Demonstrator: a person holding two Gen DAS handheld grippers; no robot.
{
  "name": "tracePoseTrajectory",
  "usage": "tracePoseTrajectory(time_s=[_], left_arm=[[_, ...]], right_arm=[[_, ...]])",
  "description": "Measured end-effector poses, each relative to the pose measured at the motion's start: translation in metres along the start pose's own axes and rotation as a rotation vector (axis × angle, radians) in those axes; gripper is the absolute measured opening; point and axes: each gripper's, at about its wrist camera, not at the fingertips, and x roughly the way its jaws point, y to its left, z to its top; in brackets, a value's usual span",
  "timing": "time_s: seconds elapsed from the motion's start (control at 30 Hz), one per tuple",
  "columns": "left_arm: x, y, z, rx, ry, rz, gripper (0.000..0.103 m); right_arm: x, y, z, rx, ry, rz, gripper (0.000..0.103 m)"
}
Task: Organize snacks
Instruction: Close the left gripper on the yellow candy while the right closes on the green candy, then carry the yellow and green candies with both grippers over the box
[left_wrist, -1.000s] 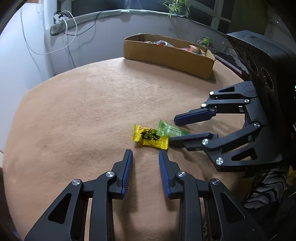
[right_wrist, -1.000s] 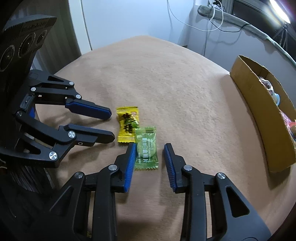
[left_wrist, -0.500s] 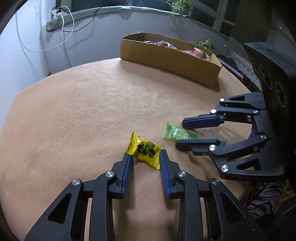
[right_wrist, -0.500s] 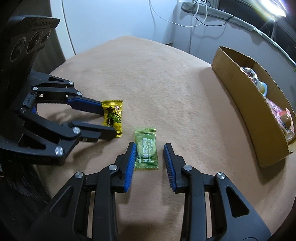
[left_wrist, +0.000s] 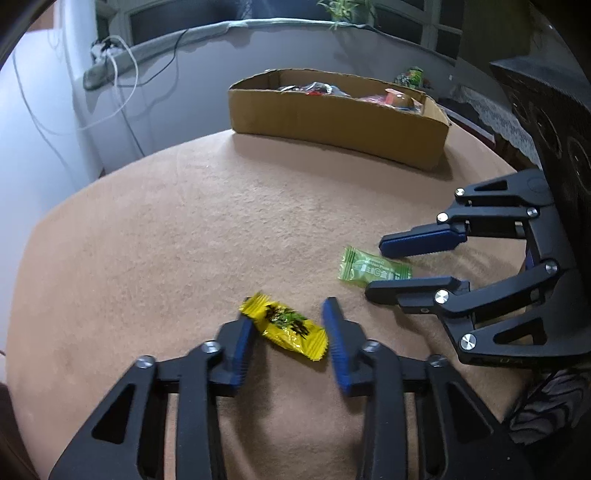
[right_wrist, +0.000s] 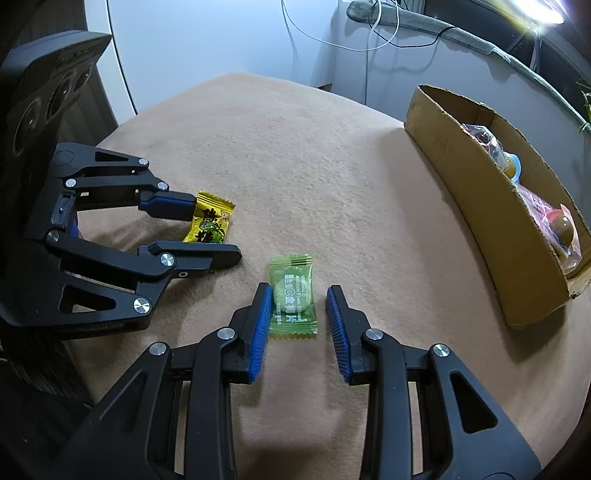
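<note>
Candy by candy seems to be your plan, one wrapper for each hand. On your left, the left gripper (left_wrist: 291, 334) straddles the yellow candy (left_wrist: 286, 325), which lies flat and askew on the tan table cloth (left_wrist: 184, 229). Its jaws are closing; the left pad looks to be touching the wrapper's crimped end, while the right pad sits just clear of the other end, so nothing is clamped yet. The diagonal lie of the wrapper means you are likely to catch it across its corners, not its flat sides.

Move across to the right gripper (right_wrist: 295, 325). It brackets the green candy (right_wrist: 292, 295), which lies lengthwise between the jaws, so they come at its long edges. These jaws are closing too: the left pad is at the wrapper's edge, the right pad has a clear gap, and no squeeze shows.

Both grippers tilt steeply down toward the cloth with fingertips low, angled inward toward one another; the two candies lie near each other.

Farther right, well apart from both sweets, the cardboard box (right_wrist: 491, 236) sits at the table's far edge with other snacks already inside, and is probably where these two belong.
</note>
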Motion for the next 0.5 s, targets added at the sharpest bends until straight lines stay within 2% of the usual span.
tracePoseTrajectory(time_s=[0.07, 0.33, 0.5], left_arm=[[-0.001, -0.002, -0.002, 0.011, -0.009, 0.007, 0.026], [-0.007, 0.002, -0.004, -0.013, -0.032, 0.001, 0.013], [-0.012, 0.008, -0.003, -0.036, -0.044, -0.001, 0.011]], right_arm=[[-0.002, 0.0, -0.002, 0.006, -0.002, 0.0, 0.025], [-0.003, -0.002, -0.002, 0.025, -0.011, 0.003, 0.024], [-0.009, -0.006, -0.003, 0.04, -0.03, 0.0, 0.024]])
